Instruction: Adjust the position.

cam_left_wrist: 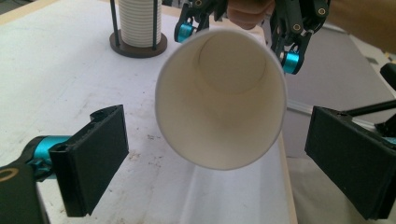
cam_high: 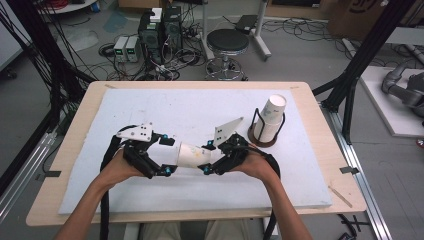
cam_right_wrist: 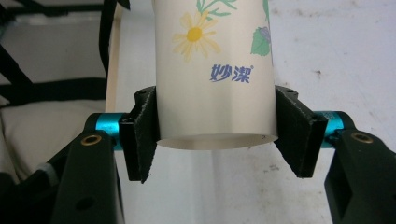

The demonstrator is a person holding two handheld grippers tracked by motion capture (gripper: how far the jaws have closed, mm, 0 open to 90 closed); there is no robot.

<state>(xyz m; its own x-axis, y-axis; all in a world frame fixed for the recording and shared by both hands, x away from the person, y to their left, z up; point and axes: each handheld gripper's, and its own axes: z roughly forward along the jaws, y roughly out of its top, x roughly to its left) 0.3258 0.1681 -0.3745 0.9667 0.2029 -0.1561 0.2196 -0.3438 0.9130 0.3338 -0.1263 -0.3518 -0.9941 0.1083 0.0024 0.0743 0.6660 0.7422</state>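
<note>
- You are working in a lab or test room, not a home.
- Your tabletop (cam_high: 320,150) is a plain wooden board under a white foam sheet (cam_high: 190,107), set up as a bench for trials.
- Black metal frame bars (cam_high: 367,50) rise at both sides of it, the sort that carry cameras.
- Behind it, computer towers (cam_high: 160,31) and small grey boxes (cam_high: 126,47) stand straight on the grey floor (cam_high: 300,55).
- Loose cables (cam_high: 172,62) lie tangled around them.
- A round black stool (cam_high: 227,42) on a chrome base waits nearby.
- A grey robot arm (cam_high: 402,87) lies on a white board at your right.
</note>
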